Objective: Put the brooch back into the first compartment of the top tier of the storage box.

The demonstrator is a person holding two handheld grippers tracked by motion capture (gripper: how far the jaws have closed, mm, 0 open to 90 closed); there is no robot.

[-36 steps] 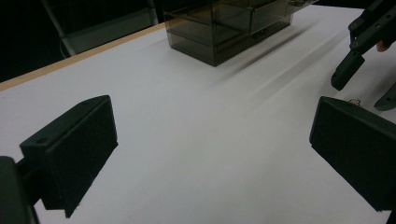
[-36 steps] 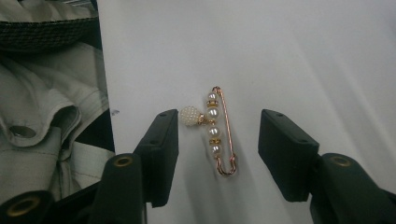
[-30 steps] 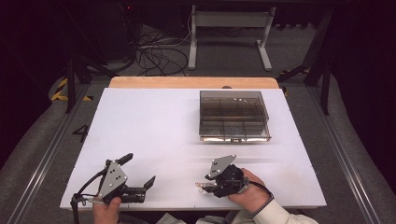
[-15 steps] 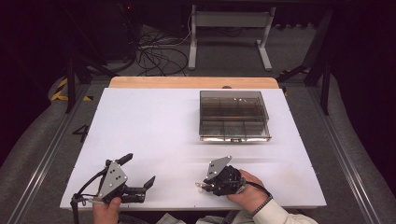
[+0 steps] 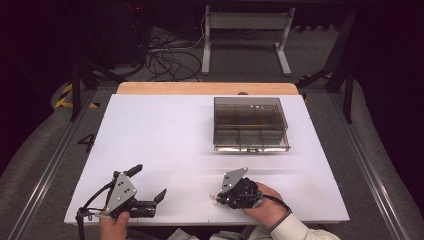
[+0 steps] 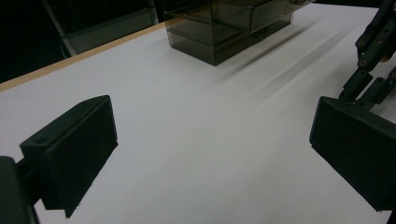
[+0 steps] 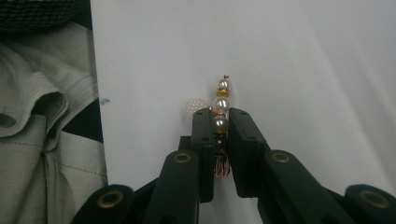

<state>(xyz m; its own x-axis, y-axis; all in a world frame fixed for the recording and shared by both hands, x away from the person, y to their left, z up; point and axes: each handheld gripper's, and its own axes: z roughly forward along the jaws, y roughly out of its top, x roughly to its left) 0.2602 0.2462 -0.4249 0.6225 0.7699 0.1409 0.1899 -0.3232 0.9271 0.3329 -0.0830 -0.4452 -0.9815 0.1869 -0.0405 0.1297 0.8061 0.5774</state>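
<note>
A pearl and gold bead piece (image 7: 221,106) is clamped between the jaws of my right gripper (image 7: 220,122), its white beads sticking out past the tips; a tiny pale speck of it shows at the gripper's tip (image 5: 215,198). That right gripper (image 5: 218,196) hovers near the table's front edge, right of centre. My left gripper (image 5: 148,187) rests at the front left with its jaws wide apart and nothing between its pads (image 6: 74,149). A smoky clear compartment box (image 5: 249,130) sits at the back right of the white table (image 5: 165,135), also visible ahead in the left gripper view (image 6: 224,25).
The table's front edge runs just behind both hands, with a person's light clothing (image 7: 42,126) beyond it. A wooden strip (image 5: 205,88) borders the far edge. Cables (image 5: 165,55) and a metal stand (image 5: 245,30) lie on the floor behind.
The right gripper has shifted slightly with its bead piece. The left gripper has not moved.
</note>
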